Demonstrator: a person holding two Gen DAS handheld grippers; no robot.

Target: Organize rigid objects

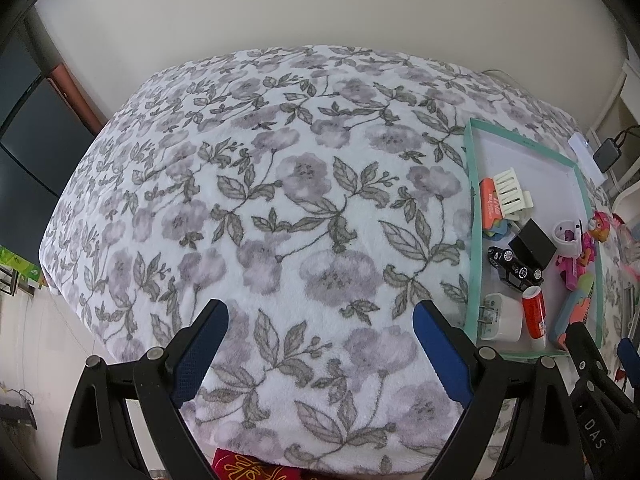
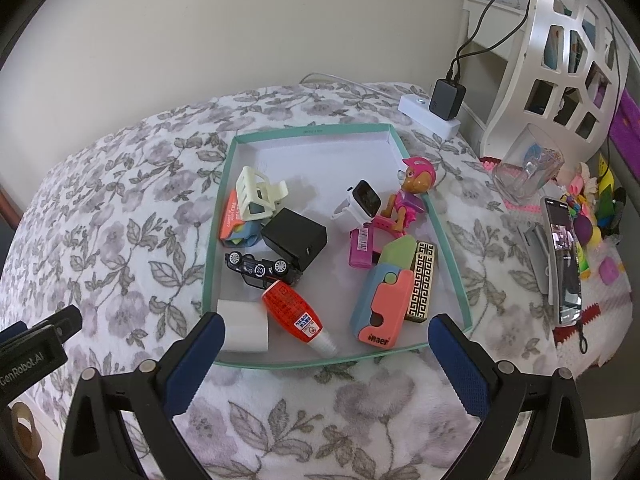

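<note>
A shallow teal-rimmed tray (image 2: pixel 218 216) (image 1: pixel 472 184) lies on a floral blanket and holds several small things. Among them are a black toy car (image 2: pixel 260 269) (image 1: pixel 514 268), a black box (image 2: pixel 294 238), a red glue bottle (image 2: pixel 294 312) (image 1: pixel 534 312), a white charger (image 2: pixel 244 328) (image 1: pixel 502 318), a cream clip (image 2: pixel 256 192), a white smartwatch (image 2: pixel 360 206), a pink toy figure (image 2: pixel 412 184) and a coral and blue case (image 2: pixel 384 304). My right gripper (image 2: pixel 326 332) is open at the tray's near edge with nothing between its fingers. My left gripper (image 1: pixel 320 320) is open over bare blanket, left of the tray.
A white power strip (image 2: pixel 428 114) with a black plug sits behind the tray. To the right stand a glass cup (image 2: pixel 528 168), a phone on a stand (image 2: pixel 564 256), a white cut-out basket (image 2: pixel 560 52) and small toys. The blanket (image 1: pixel 260 200) drops off at its left edge.
</note>
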